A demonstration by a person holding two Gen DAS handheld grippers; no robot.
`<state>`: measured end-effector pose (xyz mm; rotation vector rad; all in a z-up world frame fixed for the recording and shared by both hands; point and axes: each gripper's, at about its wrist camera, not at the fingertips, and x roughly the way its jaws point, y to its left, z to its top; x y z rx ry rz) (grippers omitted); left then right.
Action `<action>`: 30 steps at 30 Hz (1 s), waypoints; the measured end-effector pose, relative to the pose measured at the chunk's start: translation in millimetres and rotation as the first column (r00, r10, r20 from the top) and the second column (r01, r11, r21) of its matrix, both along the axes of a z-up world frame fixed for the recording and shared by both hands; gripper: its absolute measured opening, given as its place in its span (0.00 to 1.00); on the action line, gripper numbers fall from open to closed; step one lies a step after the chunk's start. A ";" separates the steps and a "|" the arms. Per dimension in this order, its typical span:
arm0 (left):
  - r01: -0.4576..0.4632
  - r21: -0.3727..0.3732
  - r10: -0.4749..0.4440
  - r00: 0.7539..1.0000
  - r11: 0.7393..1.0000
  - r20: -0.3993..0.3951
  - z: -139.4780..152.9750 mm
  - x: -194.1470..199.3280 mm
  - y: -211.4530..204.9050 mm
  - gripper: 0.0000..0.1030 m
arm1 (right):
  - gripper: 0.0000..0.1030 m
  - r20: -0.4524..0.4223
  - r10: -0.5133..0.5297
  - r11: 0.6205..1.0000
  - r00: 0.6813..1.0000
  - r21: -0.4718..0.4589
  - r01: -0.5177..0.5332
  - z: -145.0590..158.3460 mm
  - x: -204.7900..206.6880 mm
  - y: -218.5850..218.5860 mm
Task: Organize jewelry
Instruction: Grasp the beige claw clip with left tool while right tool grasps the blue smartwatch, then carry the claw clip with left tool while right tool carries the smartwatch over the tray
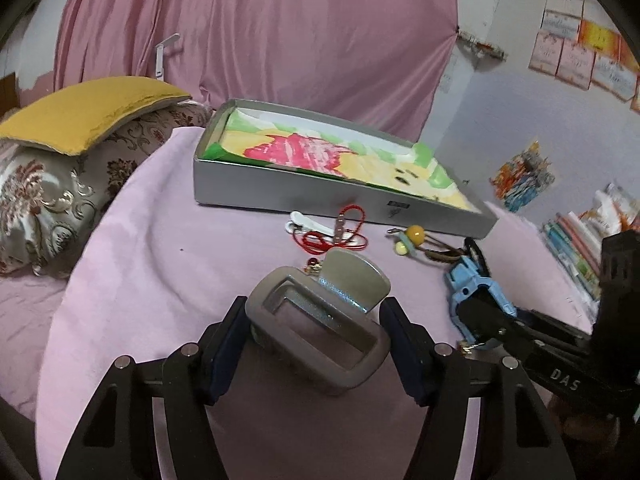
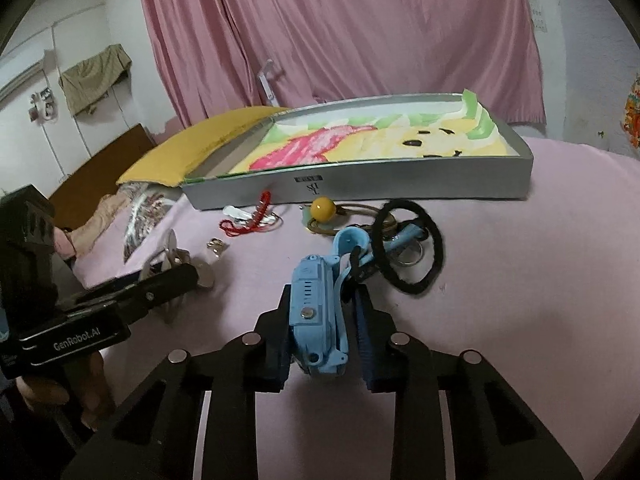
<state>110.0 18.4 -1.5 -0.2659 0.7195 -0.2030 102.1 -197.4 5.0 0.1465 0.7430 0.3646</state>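
- Progress: the box (image 2: 400, 182) on the bed (image 1: 160, 240) shows only its drawn liner, no jewelry seen inside; so I judge the sorting barely begun.
- Left out in front of the box: red cord (image 1: 340, 236), white clip (image 1: 298, 220), yellow bead (image 2: 322, 208), black hair tie (image 2: 416, 248).
- Left claw (image 1: 316, 332): partly closed, grasping a grey hair clip (image 1: 320, 320), held over the bed.
- Right claw (image 2: 326, 332): narrowly closed, grasping a blue watch (image 2: 320, 312); the strap reaches to the hair tie.

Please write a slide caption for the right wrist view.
Right gripper holds a blue plastic watch before the open grey metal box.
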 end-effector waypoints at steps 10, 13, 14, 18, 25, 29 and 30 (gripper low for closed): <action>-0.016 -0.051 0.024 0.989 0.999 0.145 12.1 -24.2 -3.8 0.61 | 0.20 0.101 0.045 0.995 0.994 0.080 -0.053 16.3 -17.5 -5.9; -0.037 -0.038 0.044 0.978 0.999 0.204 24.2 -26.9 -2.4 0.61 | 0.20 0.153 0.054 0.994 0.987 0.081 -0.067 25.2 -19.6 -4.5; -0.047 -0.029 0.052 0.972 0.998 0.230 29.4 -27.0 -2.2 0.61 | 0.20 0.166 0.060 0.994 0.984 0.083 -0.075 28.1 -19.2 -3.8; -0.061 -0.014 0.062 0.958 0.998 0.278 42.6 -25.0 -1.5 0.61 | 0.20 0.149 0.099 0.973 0.984 0.191 -0.127 33.8 -12.0 -8.5; -0.070 -0.017 0.072 0.961 0.997 0.268 44.0 -25.4 1.1 0.61 | 0.20 -0.082 0.149 0.899 0.986 0.426 -0.100 5.6 15.5 -24.0; -0.068 -0.027 0.073 0.965 0.997 0.252 38.0 -29.0 1.5 0.61 | 0.20 -0.105 0.137 0.908 0.985 0.410 -0.083 1.3 10.1 -22.5; -0.065 -0.033 0.071 0.966 0.997 0.249 36.5 -30.7 1.5 0.61 | 0.20 -0.107 0.138 0.910 0.985 0.406 -0.083 1.0 7.8 -21.2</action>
